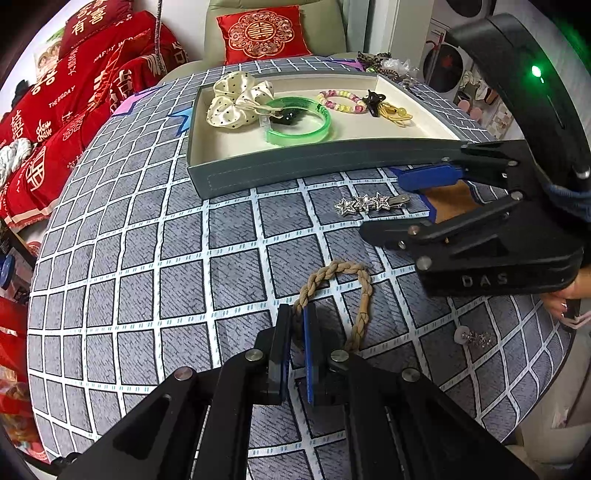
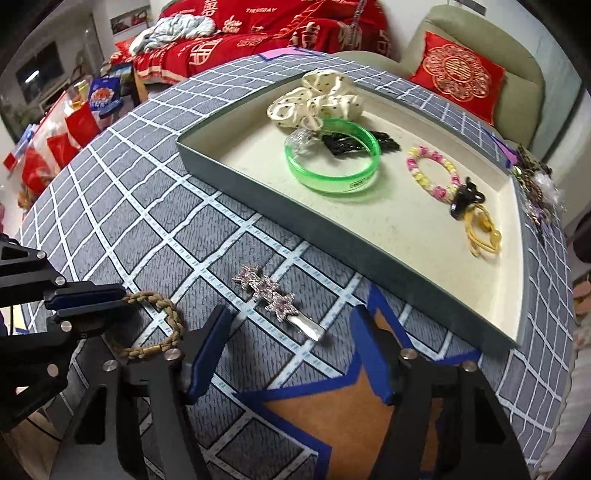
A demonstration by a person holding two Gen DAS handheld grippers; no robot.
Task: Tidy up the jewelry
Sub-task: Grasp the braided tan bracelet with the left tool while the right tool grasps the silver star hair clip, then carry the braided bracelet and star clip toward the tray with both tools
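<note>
My left gripper (image 1: 298,314) is shut on a tan braided hair tie (image 1: 364,291) that lies on the grey checked cloth; it also shows in the right wrist view (image 2: 162,328), with the left gripper (image 2: 118,299) pinching its end. My right gripper (image 2: 291,325) is open, its fingers either side of a silver star hair clip (image 2: 269,291); in the left wrist view the right gripper (image 1: 384,206) sits just right of the clip (image 1: 365,203). The grey tray (image 1: 295,166) holds a green bangle (image 1: 299,122), a cream dotted scrunchie (image 1: 236,99) and a bead bracelet (image 1: 341,101).
A small sparkly earring (image 1: 474,336) lies near the table's right edge. A pile of jewelry (image 2: 535,188) sits beyond the tray's far corner. The tray also holds black clips (image 2: 461,199) and yellow ties (image 2: 484,232). Red bedding (image 1: 74,92) and a red cushion (image 1: 264,33) lie behind.
</note>
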